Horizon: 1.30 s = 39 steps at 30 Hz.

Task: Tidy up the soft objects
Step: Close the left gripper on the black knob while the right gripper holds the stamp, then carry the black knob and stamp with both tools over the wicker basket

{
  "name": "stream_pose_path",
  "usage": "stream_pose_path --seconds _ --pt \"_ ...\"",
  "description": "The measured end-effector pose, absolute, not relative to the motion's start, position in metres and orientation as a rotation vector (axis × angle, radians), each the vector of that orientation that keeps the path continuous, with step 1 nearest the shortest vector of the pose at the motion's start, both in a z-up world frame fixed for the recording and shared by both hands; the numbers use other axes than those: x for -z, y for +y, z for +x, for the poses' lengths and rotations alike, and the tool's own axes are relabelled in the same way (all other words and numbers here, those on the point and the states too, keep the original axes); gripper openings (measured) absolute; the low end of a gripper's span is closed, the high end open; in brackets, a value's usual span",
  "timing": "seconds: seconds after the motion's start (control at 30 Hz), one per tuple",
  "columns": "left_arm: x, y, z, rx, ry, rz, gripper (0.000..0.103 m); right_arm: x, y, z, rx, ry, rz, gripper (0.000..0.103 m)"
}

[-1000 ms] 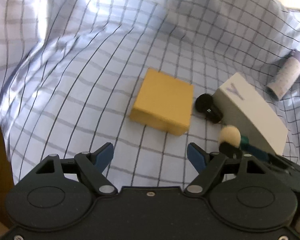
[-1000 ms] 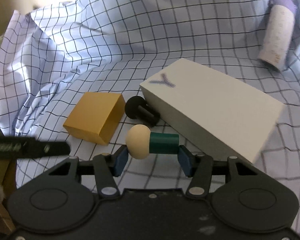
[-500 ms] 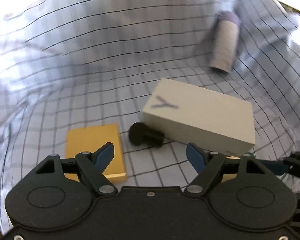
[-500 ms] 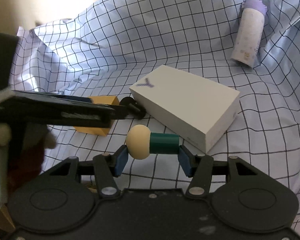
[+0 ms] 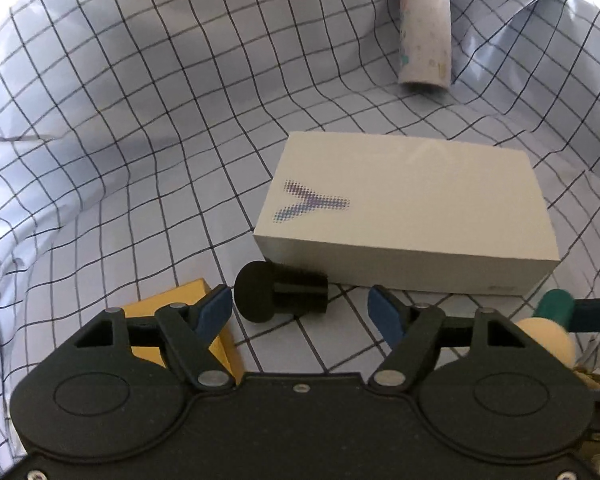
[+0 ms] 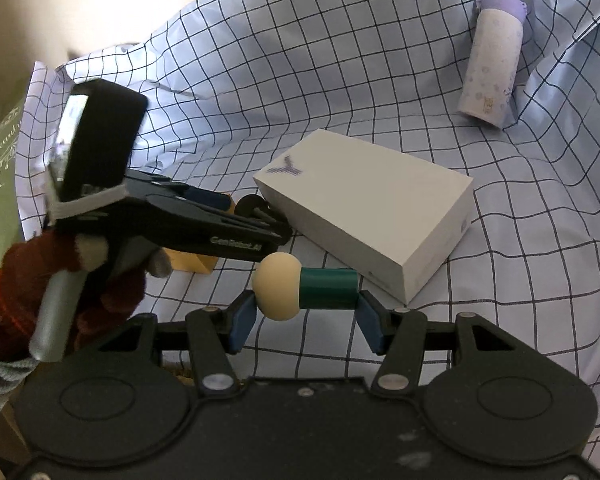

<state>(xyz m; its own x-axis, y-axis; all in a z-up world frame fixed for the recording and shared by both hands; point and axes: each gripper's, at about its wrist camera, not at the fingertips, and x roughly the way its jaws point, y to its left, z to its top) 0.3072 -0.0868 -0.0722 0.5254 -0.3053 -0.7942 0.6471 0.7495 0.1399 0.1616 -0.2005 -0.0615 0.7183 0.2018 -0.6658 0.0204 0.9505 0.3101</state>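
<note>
A home, likely a bedroom: rumpled checked bedsheet beside a plain cream wall.

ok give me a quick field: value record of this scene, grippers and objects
surface: checked cloth
left gripper: closing around black peg, pads not yet pressing it
right gripper: shut on green and cream peg, held off the cloth
white box: flat on cloth, just behind black peg
yellow block: left of black peg, partly hidden
patterned roll: lying far right
</note>
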Motion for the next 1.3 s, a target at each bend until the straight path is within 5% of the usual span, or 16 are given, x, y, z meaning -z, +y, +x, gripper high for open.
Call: stream_pose_path --seconds 0.23,0.37,1.3 --pt "0.087 -0.091 0.324 0.596 0.891 0.464 0.068 0.062 -0.200 0.163 -0.106 0.766 0.308 0.054" --pt "0.087 -0.091 0.326 0.563 0.875 0.470 0.054 0.064 -0.200 0.163 -0.100 0.773 0.309 0.054" --pt "0.004 -0.026 0.176 0.405 0.888 0.030 0.054 0.027 -0.210 0.065 -0.013 0.701 0.361 0.054"
